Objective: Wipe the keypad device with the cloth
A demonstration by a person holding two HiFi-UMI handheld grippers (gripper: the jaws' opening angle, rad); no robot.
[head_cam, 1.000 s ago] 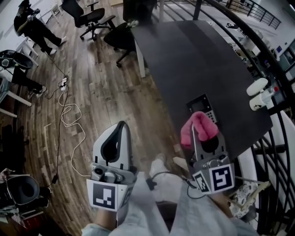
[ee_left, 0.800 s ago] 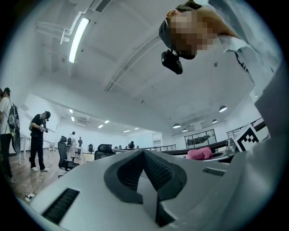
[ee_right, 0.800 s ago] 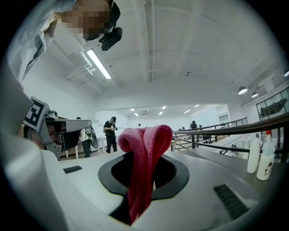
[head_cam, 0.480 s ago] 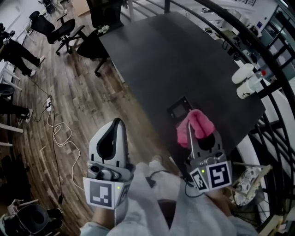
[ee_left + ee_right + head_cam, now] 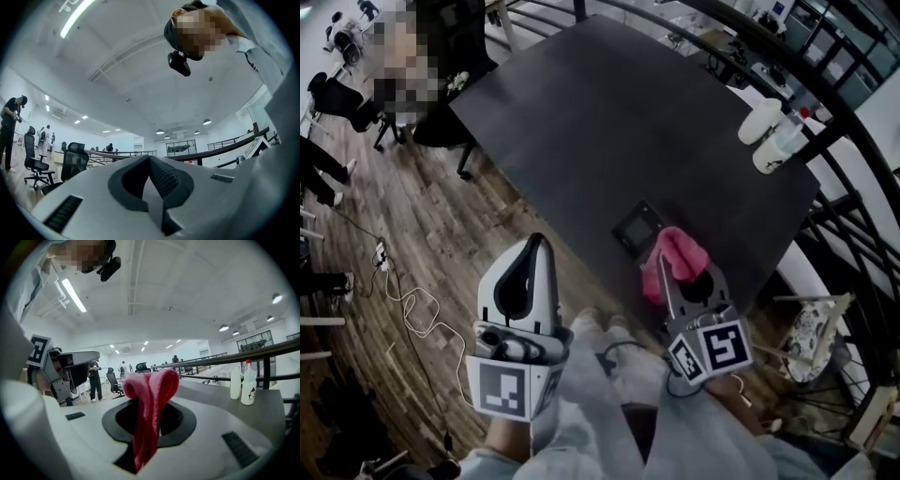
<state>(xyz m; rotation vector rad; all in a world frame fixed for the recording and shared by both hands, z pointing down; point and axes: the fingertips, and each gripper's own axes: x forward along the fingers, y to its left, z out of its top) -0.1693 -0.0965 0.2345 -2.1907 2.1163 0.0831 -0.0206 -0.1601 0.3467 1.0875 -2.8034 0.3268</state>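
Dark table (image 5: 609, 112) | keypad device (image 5: 635, 223) black | right tool (image 5: 675, 279) clamps bunched pink cloth (image 5: 677, 251) | left tool (image 5: 539, 246) closed, empty

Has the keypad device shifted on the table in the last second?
No. The keypad device lies just inside the near edge of the table, as it did before. Only the head view has swung, so the device shows further left in the picture.

Near end of small black keypad device w/ dark screen (image 5: 635, 223) sits under crumpled pink cloth (image 5: 673, 255), so keys don't show; screen content too small to read. Cloth's lower end vanishes btwn jaws of right gripper (image 5: 667, 274), whose tips it hides in head view. Label on white spray bottle (image 5: 780, 148) too small to read. Both forearms cut off at bottom edge
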